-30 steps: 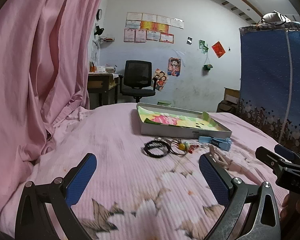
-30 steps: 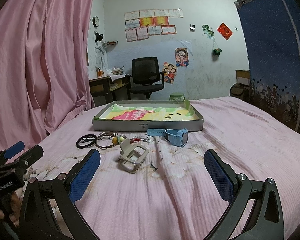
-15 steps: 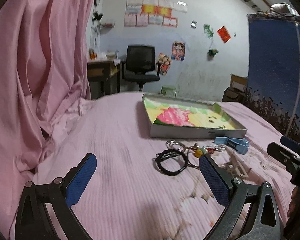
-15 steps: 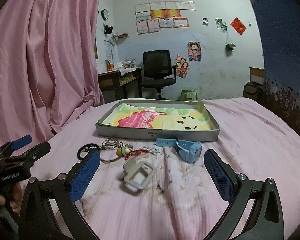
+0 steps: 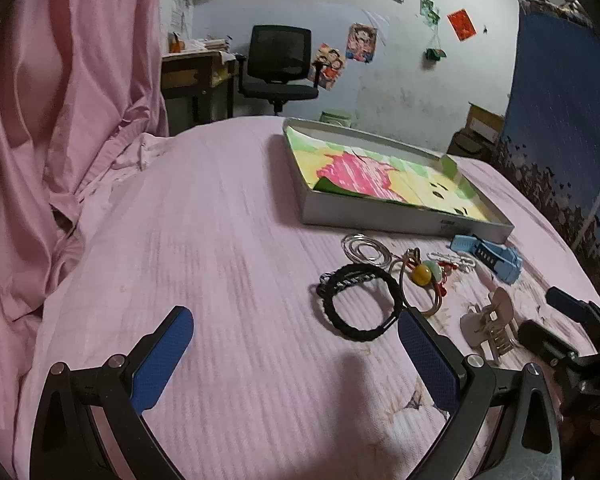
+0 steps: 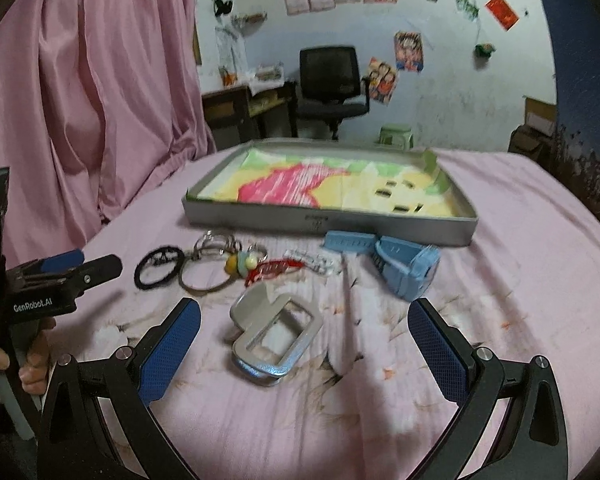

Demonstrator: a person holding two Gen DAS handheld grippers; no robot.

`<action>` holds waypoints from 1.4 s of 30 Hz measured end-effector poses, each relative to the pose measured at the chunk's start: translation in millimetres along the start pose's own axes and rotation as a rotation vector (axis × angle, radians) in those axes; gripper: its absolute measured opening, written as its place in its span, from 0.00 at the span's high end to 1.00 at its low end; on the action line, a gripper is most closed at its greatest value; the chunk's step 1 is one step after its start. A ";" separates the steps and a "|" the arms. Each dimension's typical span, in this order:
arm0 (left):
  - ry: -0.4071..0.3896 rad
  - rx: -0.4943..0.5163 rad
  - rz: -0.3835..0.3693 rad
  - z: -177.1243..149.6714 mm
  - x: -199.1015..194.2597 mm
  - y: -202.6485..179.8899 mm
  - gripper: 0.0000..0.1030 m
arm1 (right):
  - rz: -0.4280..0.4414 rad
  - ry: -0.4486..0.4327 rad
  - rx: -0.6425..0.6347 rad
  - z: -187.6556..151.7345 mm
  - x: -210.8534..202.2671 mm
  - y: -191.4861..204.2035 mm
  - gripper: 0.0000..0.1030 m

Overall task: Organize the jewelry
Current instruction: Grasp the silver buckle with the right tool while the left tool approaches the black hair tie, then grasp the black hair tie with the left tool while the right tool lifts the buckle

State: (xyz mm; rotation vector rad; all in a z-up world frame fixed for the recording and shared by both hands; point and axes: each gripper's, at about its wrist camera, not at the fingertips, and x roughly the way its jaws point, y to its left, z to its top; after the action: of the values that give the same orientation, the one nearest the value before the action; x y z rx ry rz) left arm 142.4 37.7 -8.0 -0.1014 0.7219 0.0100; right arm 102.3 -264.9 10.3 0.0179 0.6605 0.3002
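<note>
Left gripper [image 5: 296, 344]: gaping wide, hovering beside black hair tie [image 5: 360, 300] | Right gripper [image 6: 304, 340]: gaping wide, framing hair clip [image 6: 274, 336] | Tray [image 6: 328, 222]: lying behind.

A shallow grey tray [image 6: 328, 222] with a bright cartoon lining sits flat on the bed. Just in front of it lies a row: black braided bracelet [image 6: 158, 267], thin bangles [image 5: 365, 249], cord ring with yellow and green beads [image 6: 238, 263], red charm [image 6: 274, 269], clear clip [image 6: 310, 260], blue watch [image 6: 404, 267] on its side. Nearer, a beige claw clip [image 6: 274, 334] rests apart.
</note>
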 end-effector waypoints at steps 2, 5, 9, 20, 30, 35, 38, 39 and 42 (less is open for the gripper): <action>0.013 0.012 -0.010 0.2 3.0 -1.5 0.00 | 0.010 0.025 -0.007 -1.8 6.9 0.4 0.01; 0.031 0.025 -0.024 2.5 7.3 -3.1 0.02 | 0.023 0.064 -0.010 -3.5 15.0 2.1 0.01; 0.053 0.044 -0.043 3.0 13.4 -6.9 0.10 | 0.034 0.096 0.000 -5.0 23.5 1.4 0.01; 0.091 0.050 -0.099 3.6 23.7 -10.4 0.30 | 0.067 0.127 0.024 -10.0 36.0 -1.2 0.36; 0.109 -0.017 -0.170 4.2 29.6 -2.3 0.60 | 0.085 0.138 0.018 -13.9 42.8 2.1 0.45; 0.122 -0.052 -0.214 1.6 29.4 0.5 0.88 | 0.095 0.138 0.013 -15.2 42.3 3.2 0.50; 0.124 -0.083 -0.238 1.6 28.1 3.2 0.94 | 0.099 0.125 0.018 -15.3 39.6 1.9 0.51; 0.122 -0.086 -0.245 1.6 27.0 3.5 0.94 | 0.101 0.121 0.021 -15.1 38.9 1.3 0.52; 0.119 -0.076 -0.248 0.1 23.5 1.2 0.94 | 0.111 0.114 0.034 -14.7 37.6 -0.7 0.57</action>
State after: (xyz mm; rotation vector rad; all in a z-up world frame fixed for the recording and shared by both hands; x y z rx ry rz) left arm 160.1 38.3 -23.5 -0.2652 0.8237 -0.2070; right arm 121.7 -256.2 -24.0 0.0701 0.7794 0.3988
